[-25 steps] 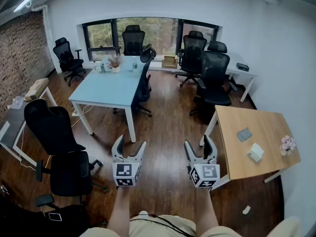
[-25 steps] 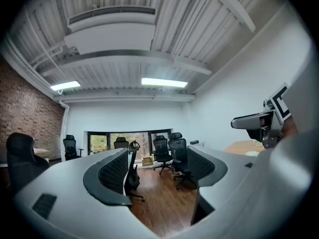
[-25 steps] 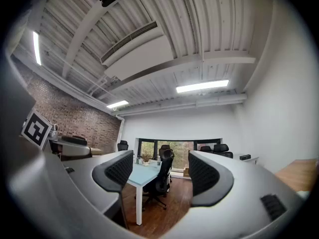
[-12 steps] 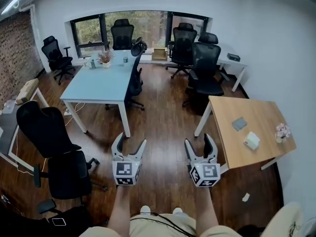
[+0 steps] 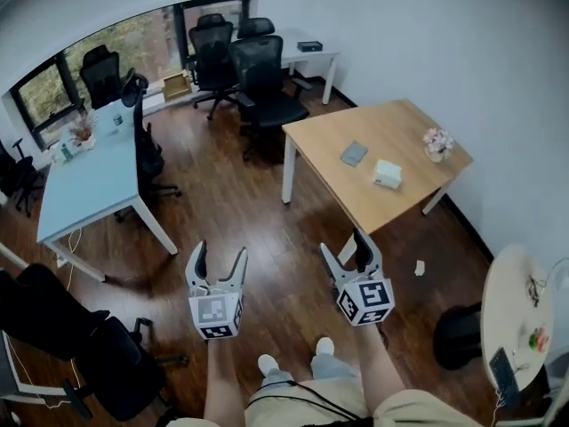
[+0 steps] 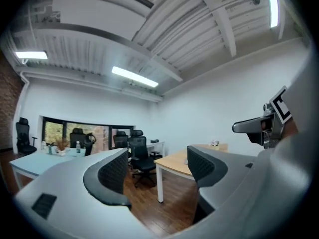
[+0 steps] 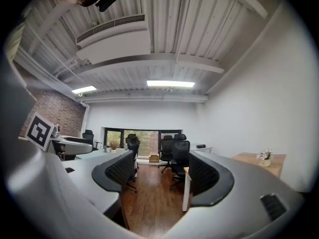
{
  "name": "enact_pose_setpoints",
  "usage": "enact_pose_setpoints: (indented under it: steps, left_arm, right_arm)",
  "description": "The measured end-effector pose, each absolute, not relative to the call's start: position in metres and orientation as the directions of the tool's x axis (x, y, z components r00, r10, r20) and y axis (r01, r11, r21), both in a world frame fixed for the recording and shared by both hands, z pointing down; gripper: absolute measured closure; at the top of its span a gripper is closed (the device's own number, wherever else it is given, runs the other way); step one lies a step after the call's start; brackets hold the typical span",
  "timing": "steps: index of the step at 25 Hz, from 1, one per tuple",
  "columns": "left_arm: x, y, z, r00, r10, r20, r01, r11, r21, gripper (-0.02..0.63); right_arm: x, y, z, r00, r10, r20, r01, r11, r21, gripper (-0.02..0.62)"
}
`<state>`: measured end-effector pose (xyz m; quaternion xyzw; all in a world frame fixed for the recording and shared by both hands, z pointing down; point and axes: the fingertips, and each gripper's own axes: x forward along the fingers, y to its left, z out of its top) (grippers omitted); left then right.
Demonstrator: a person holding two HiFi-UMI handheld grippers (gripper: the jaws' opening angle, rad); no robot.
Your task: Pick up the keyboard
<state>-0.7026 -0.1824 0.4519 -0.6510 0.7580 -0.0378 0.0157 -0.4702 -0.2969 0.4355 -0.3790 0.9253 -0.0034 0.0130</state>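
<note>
No keyboard shows clearly in any view. My left gripper (image 5: 220,256) and right gripper (image 5: 346,249) are held side by side above the wooden floor, both open with nothing between the jaws. Ahead and to the right stands a wooden table (image 5: 404,132) carrying a flat grey item (image 5: 354,154), a white box (image 5: 387,173) and a small flower pot (image 5: 436,142). The left gripper view (image 6: 157,171) looks between open jaws at that wooden table (image 6: 172,164). Black chairs and the floor fill the gap in the right gripper view (image 7: 162,171).
A light blue table (image 5: 84,181) stands to the left, with black office chairs (image 5: 262,83) behind and one chair (image 5: 53,327) at the near left. A white desk (image 5: 307,56) sits at the far wall. A round white table (image 5: 511,314) is at the near right.
The head view has swung to the right: the wooden table now lies ahead and closer, and the blue table has slid left. Both grippers stay open in the same pose.
</note>
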Motion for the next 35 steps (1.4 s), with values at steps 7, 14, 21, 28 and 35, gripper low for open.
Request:
enact_pose_setpoints:
  steps: [7, 14, 21, 28, 35]
  left_arm:
    - [-0.548, -0.260, 0.450, 0.150, -0.988, 0.022, -0.985, -0.151, -0.086, 0.238]
    - [-0.315, -0.301, 0.442, 0.468, -0.884, 0.010, -0.881, -0.468, -0.067, 0.238]
    - [-0.066, -0.282, 0.439, 0.719, -0.695, 0.013, -0.692, -0.717, -0.085, 0.238]
    - [0.118, -0.226, 0.470, 0.882, -0.466, 0.073, -0.457, -0.883, -0.108, 0.238]
    - [0.251, -0.186, 0.480, 0.968, -0.235, 0.086, -0.226, -0.969, -0.099, 0.238]
  right_arm:
    - [-0.307, -0.296, 0.423, -0.513, -0.855, -0.072, -0.856, 0.516, -0.029, 0.239]
    - [-0.081, -0.256, 0.409, -0.276, -0.949, -0.154, -0.951, 0.292, -0.100, 0.239]
    - [0.129, -0.189, 0.418, -0.010, -0.987, -0.159, -0.991, 0.031, -0.129, 0.239]
    - [0.260, -0.099, 0.468, 0.218, -0.973, -0.073, -0.962, -0.202, -0.185, 0.241]
    - [0.361, -0.031, 0.474, 0.447, -0.890, -0.087, -0.883, -0.424, -0.201, 0.241]
